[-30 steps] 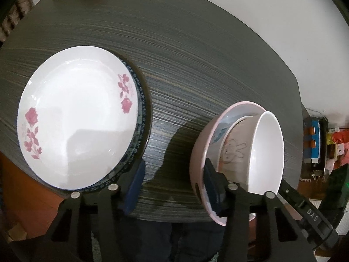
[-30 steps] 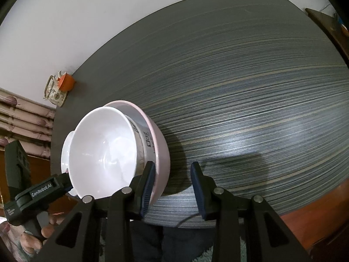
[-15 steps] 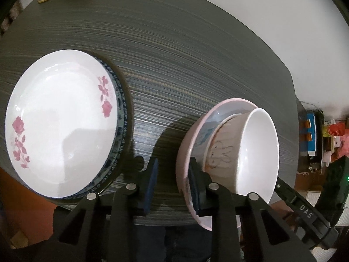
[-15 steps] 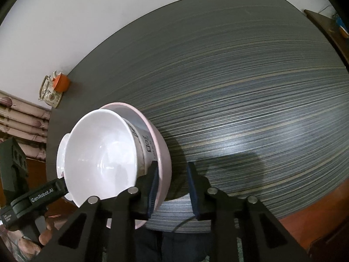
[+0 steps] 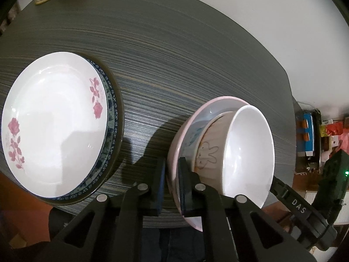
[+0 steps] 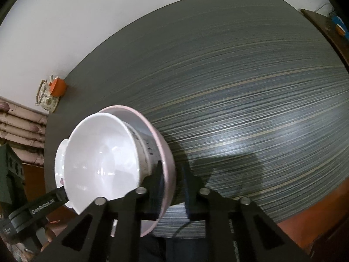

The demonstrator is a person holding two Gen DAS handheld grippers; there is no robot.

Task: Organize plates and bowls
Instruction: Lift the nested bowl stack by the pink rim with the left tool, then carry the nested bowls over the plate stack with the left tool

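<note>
Both grippers are clamped on the pink bowl's rim, left gripper [image 5: 171, 183] on one side and right gripper [image 6: 173, 187] on the opposite side, jaws pinched tight with the wall between the pads. Going big to small: table [image 5: 174, 54] is mostly bare, plates [image 5: 54, 122] are already stacked near its front edge, rose one on top of a blue-patterned one. Pink bowl [image 5: 183, 135] sits just beside them near the edge with a bunny bowl [image 5: 207, 152] nested in it and a white bowl [image 5: 248, 150] on top. So stacking looks basically done, probably just moving the bowl stack somewhere is left.
</note>
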